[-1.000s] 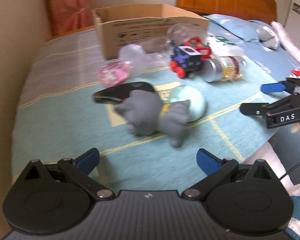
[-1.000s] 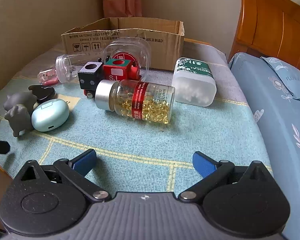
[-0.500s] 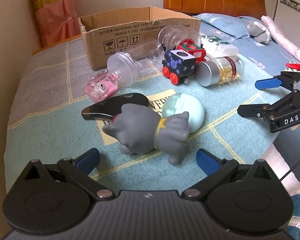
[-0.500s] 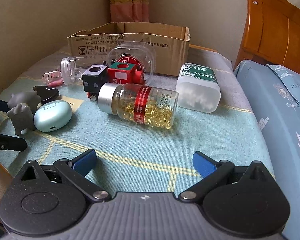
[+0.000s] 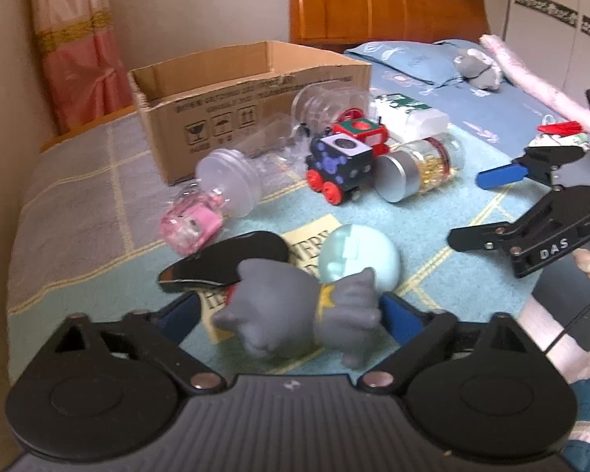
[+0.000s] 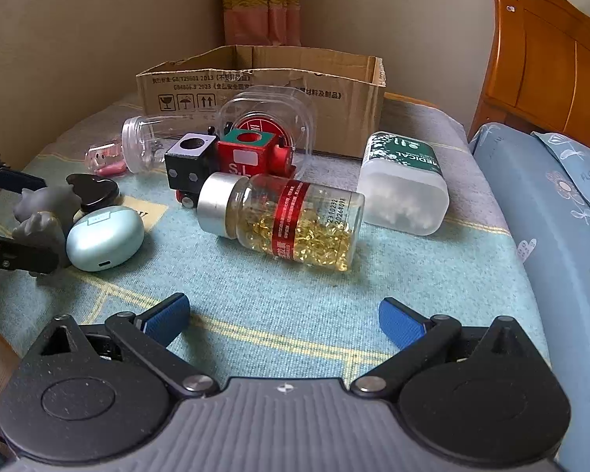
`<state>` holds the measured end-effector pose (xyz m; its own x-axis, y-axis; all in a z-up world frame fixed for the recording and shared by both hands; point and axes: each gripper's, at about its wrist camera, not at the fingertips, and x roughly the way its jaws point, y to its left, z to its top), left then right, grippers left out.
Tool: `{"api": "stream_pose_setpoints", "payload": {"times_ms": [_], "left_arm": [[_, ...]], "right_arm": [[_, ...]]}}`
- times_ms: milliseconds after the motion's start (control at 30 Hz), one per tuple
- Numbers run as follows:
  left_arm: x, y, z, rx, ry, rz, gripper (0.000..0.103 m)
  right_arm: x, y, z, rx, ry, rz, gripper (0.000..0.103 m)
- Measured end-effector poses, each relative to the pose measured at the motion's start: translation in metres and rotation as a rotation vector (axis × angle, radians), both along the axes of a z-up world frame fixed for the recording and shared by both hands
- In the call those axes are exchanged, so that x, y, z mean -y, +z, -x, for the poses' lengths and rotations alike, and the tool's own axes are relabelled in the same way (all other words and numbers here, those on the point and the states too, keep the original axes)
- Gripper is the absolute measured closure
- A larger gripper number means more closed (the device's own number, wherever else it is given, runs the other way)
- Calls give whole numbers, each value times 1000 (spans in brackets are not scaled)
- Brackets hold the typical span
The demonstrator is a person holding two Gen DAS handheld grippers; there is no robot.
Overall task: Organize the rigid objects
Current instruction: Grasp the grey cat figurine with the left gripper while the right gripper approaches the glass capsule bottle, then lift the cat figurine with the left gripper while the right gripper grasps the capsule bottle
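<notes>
A grey toy animal (image 5: pixel 295 310) lies on the teal blanket between the open fingers of my left gripper (image 5: pixel 291 314); the pads flank it and I cannot tell whether they touch it. It also shows at the left of the right wrist view (image 6: pixel 43 212). A mint earbud case (image 5: pixel 360 259) and a black flat piece (image 5: pixel 224 263) lie just behind it. My right gripper (image 6: pixel 283 318) is open and empty over the blanket, in front of a capsule bottle (image 6: pixel 291 222). An open cardboard box (image 5: pixel 247 102) stands at the back.
Toy train blocks (image 6: pixel 228 165), a clear jar (image 6: pixel 149 145), a clear round container (image 6: pixel 271 122), a pink toy (image 5: pixel 192 224) and a white medical box (image 6: pixel 405 188) lie before the cardboard box. A wall runs on the left, blue bedding (image 6: pixel 554 212) on the right.
My left gripper has moved forward, so the grey toy now sits between its fingers. My right gripper has edged slightly forward and stays open.
</notes>
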<state>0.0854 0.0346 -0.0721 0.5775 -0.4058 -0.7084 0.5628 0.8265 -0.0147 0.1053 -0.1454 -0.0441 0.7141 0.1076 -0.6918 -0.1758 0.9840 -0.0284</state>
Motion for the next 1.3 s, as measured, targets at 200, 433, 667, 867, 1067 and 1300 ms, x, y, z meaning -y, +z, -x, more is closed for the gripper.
{"api": "stream_pose_setpoints", "payload": {"times_ms": [200,433,667,867,1067,1300], "left_arm": [[-7,2,2,-11,19,34,30],[-22,4,9,10,79,-2,30],[-27,5,6,2,105,6,30],[-24,5,6,-1,97,8,30],[-22,6,4,-11,111,0,30],[-15,14,4,-25,129,-69,30]], "right_arm": [[-2,2,-6,-13,-21,5,0],[-13,10,-22,1,-5,-28,0],[-29,13,-45,7,-46,1,0],[-33,11,-57,-7,-104,18,1],[-32,12,-56,-21,-128,44,6],[-25,15,-49,-44,-82,46,6]]}}
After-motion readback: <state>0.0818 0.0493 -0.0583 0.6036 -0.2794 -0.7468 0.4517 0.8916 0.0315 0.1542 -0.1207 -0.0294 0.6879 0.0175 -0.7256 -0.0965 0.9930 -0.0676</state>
